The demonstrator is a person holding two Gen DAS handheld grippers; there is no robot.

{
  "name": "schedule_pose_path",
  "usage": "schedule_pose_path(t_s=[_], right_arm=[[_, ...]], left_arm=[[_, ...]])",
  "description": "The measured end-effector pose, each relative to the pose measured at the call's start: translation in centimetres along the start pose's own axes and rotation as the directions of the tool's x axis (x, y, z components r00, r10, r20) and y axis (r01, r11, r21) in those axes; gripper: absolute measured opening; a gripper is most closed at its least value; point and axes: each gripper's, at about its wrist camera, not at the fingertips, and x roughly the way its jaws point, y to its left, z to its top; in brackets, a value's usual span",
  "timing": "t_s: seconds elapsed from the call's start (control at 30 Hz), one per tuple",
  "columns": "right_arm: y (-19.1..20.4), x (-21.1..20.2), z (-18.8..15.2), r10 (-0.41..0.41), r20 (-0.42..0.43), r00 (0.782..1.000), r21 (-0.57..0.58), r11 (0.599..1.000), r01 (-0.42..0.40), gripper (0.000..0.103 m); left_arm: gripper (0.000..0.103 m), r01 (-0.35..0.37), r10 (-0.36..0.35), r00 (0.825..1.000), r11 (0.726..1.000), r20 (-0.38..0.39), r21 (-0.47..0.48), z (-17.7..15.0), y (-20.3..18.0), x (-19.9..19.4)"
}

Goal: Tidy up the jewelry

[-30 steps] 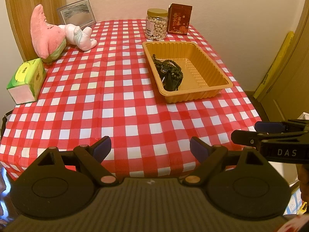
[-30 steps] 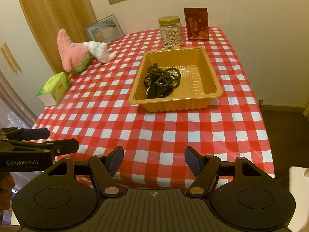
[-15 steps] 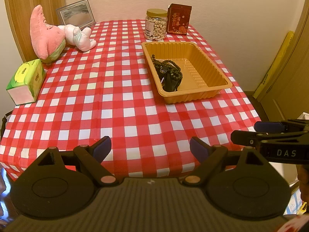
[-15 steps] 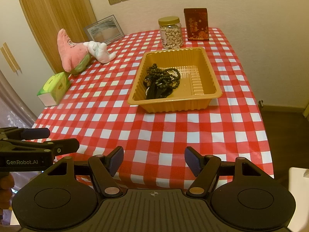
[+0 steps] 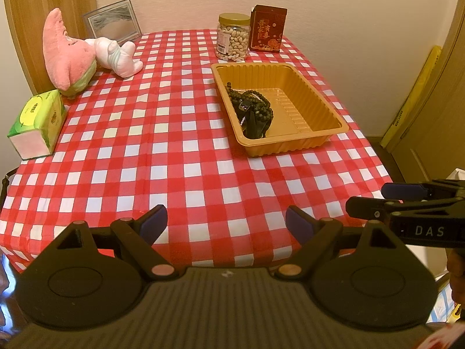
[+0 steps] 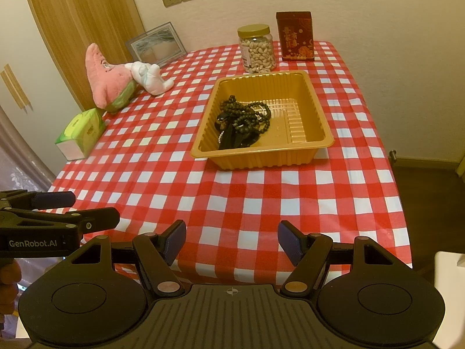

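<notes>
Checked tablecloth [image 6: 261,192] lies under both spread, empty grippers: left [image 6: 58,206] reads "GenRobot.AI", right [image 5: 386,196] "DAS".

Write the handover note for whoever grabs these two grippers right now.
Left gripper: open, empty, at the near table edge.
Right gripper: open, empty, beside it.
Jewelry: dark bead strands and a dark strap-like piece, tangled in one heap at the left end of the orange tray.
Done: nothing visibly sorted.
Left: all of it. The heap is untouched; no jewelry lies on the checked cloth.
</notes>
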Motion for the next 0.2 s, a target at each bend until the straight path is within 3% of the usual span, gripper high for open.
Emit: schedule_pose_path(t_s=[0.2], right_arm=[[0.01,0.0,-0.02,0.0,0.0,1.0,-0.001,1.0,0.0,0.07]], left_arm=[[0.088,-0.003,0.003,1.0,1.0,-0.001,-0.002,-0.04,-0.16,0.01]])
